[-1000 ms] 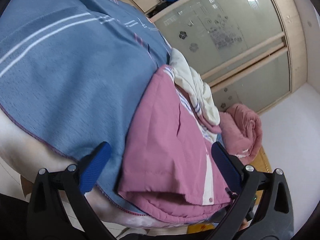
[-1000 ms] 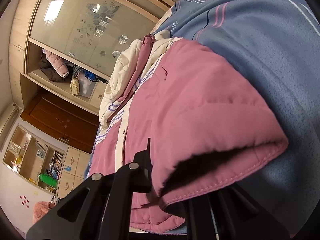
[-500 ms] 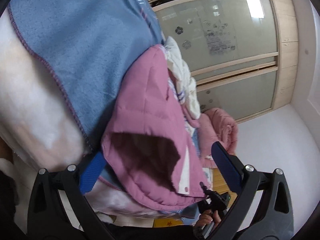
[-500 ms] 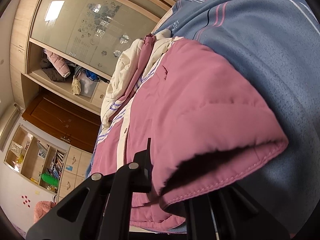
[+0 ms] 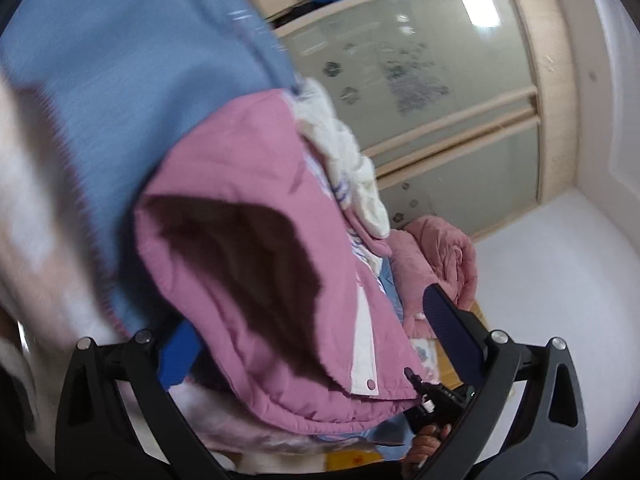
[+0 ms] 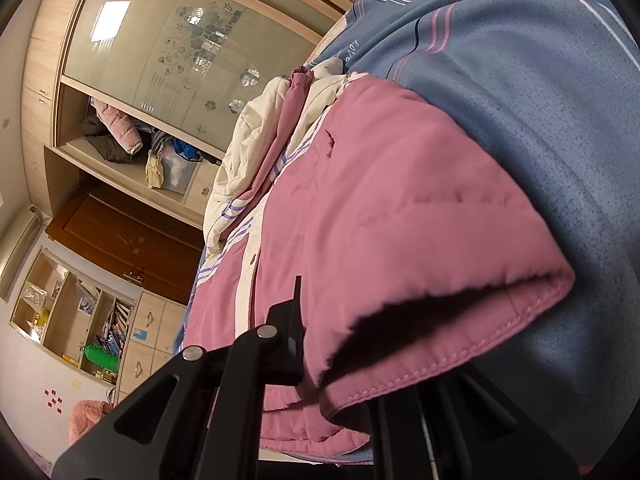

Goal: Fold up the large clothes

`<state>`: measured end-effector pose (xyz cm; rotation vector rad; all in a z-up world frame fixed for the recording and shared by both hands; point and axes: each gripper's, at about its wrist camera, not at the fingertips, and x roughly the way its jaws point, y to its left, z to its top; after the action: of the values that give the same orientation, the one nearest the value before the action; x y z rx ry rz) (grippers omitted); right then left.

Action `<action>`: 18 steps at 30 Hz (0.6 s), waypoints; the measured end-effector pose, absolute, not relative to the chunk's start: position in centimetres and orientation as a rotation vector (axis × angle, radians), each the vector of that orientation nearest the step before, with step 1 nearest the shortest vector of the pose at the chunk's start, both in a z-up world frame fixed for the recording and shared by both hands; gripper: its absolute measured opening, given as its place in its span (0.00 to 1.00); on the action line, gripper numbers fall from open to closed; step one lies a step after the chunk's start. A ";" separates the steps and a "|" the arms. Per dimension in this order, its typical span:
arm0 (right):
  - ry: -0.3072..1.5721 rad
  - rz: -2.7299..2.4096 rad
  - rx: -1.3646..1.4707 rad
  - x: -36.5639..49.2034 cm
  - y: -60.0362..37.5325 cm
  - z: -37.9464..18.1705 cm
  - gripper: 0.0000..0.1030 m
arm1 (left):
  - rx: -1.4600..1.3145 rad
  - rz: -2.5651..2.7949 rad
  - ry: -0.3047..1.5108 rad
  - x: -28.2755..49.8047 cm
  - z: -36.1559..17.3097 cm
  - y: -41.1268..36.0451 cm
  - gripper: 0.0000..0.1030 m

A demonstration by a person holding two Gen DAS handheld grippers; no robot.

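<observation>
A pink padded jacket (image 5: pixel 256 184) with a white front strip and a cream lining lies on a bed under a blue striped sheet (image 5: pixel 120 80). Its hem gapes toward me. My left gripper (image 5: pixel 316 344) is open, its blue pads (image 5: pixel 448 332) wide apart on either side of the hem corner. In the right wrist view the same jacket (image 6: pixel 380 200) fills the middle. My right gripper (image 6: pixel 332 376) is shut on the hem's stitched edge, and fabric hides one finger. The left wrist view also shows the right gripper (image 5: pixel 432 396) with a hand (image 5: pixel 428 444) under it.
A wardrobe with frosted glass doors (image 5: pixel 420 80) stands behind the bed. Beside the bed lies a second, rolled pink coat (image 5: pixel 436 256). An open shelf holds clothes (image 6: pixel 116 132). Below it are a brown door (image 6: pixel 120 232) and a bookshelf (image 6: pixel 80 320).
The left gripper has come in toward the jacket's hem, whose dark opening now sits larger between its pads. The right gripper's view is unchanged, still clamped on the hem.
</observation>
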<state>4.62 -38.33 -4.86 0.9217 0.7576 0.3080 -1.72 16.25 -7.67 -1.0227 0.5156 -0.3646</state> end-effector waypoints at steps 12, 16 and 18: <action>0.770 0.303 0.922 4.5 -38.5 -5.1 0.09 | -0.932 -0.205 0.623 1.0 -8.2 14.7 0.81; 0.773 0.302 0.920 4.5 -38.4 -5.2 0.08 | -0.799 -0.141 0.653 1.9 -7.3 14.0 0.31; 0.775 0.301 0.919 4.5 -38.4 -5.2 0.09 | -0.750 -0.114 0.660 2.1 -7.3 13.9 0.19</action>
<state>4.49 -38.41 -5.21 0.9194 0.7747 0.3007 2.07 13.89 -7.31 -0.7498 0.6601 -0.1143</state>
